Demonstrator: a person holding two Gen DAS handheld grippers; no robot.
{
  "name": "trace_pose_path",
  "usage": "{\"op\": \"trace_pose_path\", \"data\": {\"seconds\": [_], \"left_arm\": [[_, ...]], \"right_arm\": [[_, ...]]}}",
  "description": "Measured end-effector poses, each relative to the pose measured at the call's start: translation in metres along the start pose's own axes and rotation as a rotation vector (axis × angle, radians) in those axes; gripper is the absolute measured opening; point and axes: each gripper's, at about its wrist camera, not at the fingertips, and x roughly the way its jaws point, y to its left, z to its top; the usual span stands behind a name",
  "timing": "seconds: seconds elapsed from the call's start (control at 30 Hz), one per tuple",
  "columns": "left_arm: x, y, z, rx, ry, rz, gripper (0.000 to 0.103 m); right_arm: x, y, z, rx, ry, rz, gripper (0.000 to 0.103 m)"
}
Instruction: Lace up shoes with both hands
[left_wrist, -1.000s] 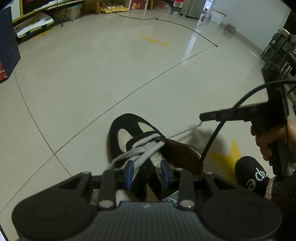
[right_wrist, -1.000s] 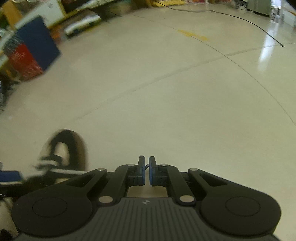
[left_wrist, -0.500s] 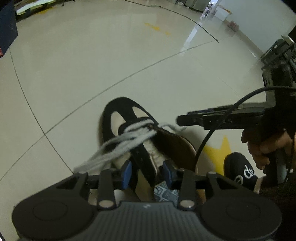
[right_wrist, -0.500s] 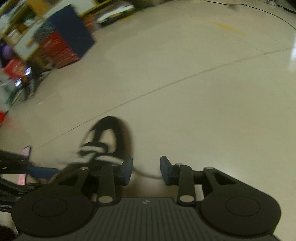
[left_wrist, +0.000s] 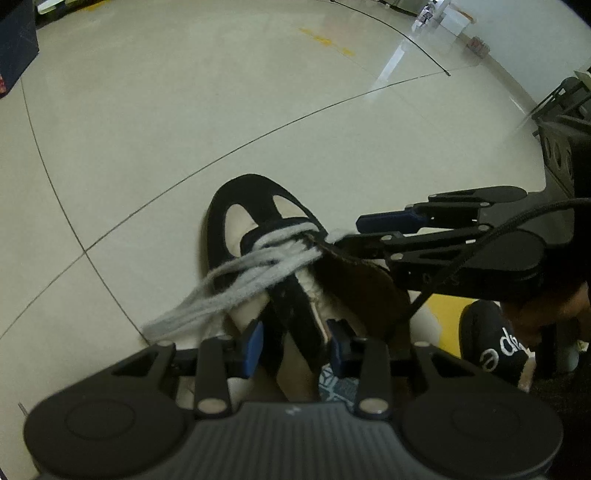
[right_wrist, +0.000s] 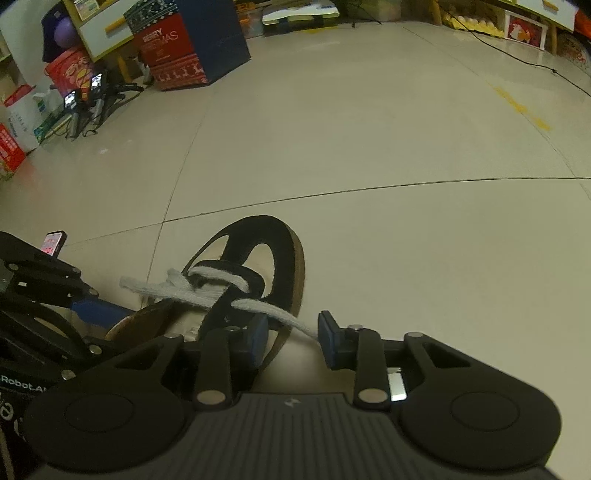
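Note:
A black and cream shoe (left_wrist: 255, 218) lies on the tiled floor, toe pointing away; it also shows in the right wrist view (right_wrist: 266, 254). Its grey laces (left_wrist: 236, 280) cross the upper and trail off to the left. My left gripper (left_wrist: 293, 347) is open over the shoe's tongue, holding nothing. My right gripper (right_wrist: 291, 339) is open at the shoe's right side, with a lace end (right_wrist: 280, 315) running loose between its pads. In the left wrist view the right gripper (left_wrist: 373, 232) reaches in from the right, beside the lace crossing.
A black sock with white lettering (left_wrist: 495, 347) rests on the floor at the right beside a yellow floor mark (left_wrist: 443, 317). Red and blue boxes (right_wrist: 192, 44) and shelving stand far back left. A black cable (left_wrist: 388, 29) runs across the far floor.
My right gripper has opened and let the lace go, then swung in toward the shoe's right side. My left gripper moved closer over the shoe and stayed open.

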Motion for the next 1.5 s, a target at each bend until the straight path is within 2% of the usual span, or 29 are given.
{"op": "trace_pose_path", "data": {"seconds": [0.1,0.13,0.37,0.9,1.17,1.33,1.37,1.4,1.43,1.5], "left_arm": [[0.002,0.000,-0.001,-0.005,-0.012,0.011,0.037],[0.003,0.000,-0.001,-0.008,-0.015,0.016,0.038],[0.006,0.003,-0.003,-0.039,-0.031,0.043,0.036],[0.008,0.021,-0.008,-0.133,-0.015,0.013,0.035],[0.008,0.019,-0.009,-0.125,-0.016,0.020,0.035],[0.008,0.018,-0.008,-0.111,-0.014,0.026,0.035],[0.009,0.018,-0.008,-0.109,-0.013,0.027,0.035],[0.010,0.017,-0.007,-0.108,-0.012,0.029,0.035],[0.010,0.017,-0.007,-0.109,-0.011,0.030,0.035],[0.011,0.017,-0.007,-0.110,-0.010,0.032,0.035]], "right_arm": [[0.000,0.005,0.000,-0.027,0.006,0.038,0.005],[-0.001,0.006,0.000,-0.037,0.006,0.045,0.003],[-0.001,0.008,-0.001,-0.043,-0.005,-0.046,0.001],[-0.003,-0.051,-0.037,0.100,0.066,-0.258,0.001],[-0.008,-0.053,-0.042,0.082,0.067,-0.276,0.001],[-0.010,-0.054,-0.044,0.068,0.068,-0.282,0.006],[-0.010,-0.050,-0.044,0.058,0.067,-0.265,0.014],[-0.008,-0.044,-0.043,0.041,0.065,-0.240,0.029],[-0.006,-0.037,-0.043,0.020,0.061,-0.223,0.035],[-0.002,-0.022,-0.041,-0.038,0.049,-0.202,0.037]]}}
